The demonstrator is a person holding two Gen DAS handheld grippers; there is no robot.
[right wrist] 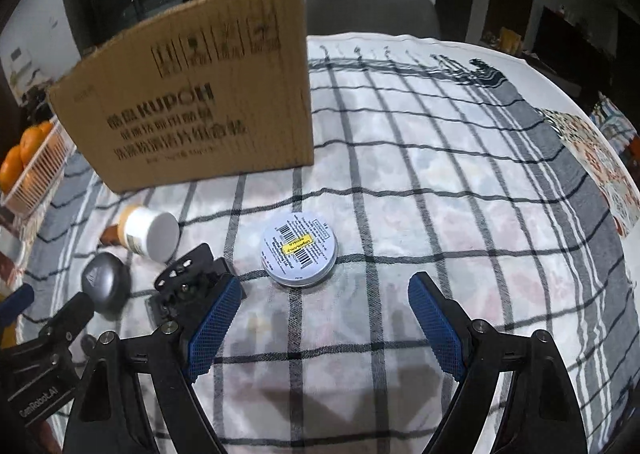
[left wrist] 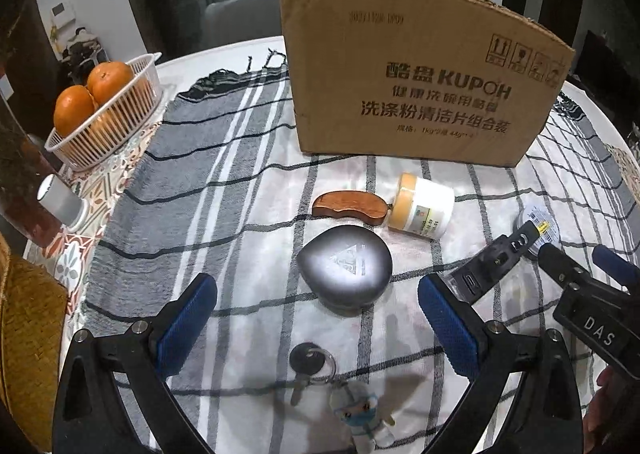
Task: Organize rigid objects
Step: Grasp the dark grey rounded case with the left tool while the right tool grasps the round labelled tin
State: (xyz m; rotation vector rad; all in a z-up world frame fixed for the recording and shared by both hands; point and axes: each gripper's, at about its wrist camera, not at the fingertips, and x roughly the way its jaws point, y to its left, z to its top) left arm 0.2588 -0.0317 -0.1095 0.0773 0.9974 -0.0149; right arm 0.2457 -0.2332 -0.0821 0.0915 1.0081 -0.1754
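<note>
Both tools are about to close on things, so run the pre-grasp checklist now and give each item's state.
1. Left tool open, empty: ok.
2. Right tool open, empty: ok.
3. Grey teardrop-shaped case lies just ahead of the left tool, between its finger lines: ok.
4. Round silver tin with barcode label ahead of right tool, not yet between pads: not ok.
5. Black clip-like gadget touches the right tool's left finger: cannot tell.
6. Brown cardboard box open on top: cannot tell.

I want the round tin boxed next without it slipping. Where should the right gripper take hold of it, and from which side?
Grip the tin across its low side wall, coming from above: it lies flat on the cloth, label up, so only the rim offers opposing faces. The right gripper is open with bare cloth between its pads.
</note>
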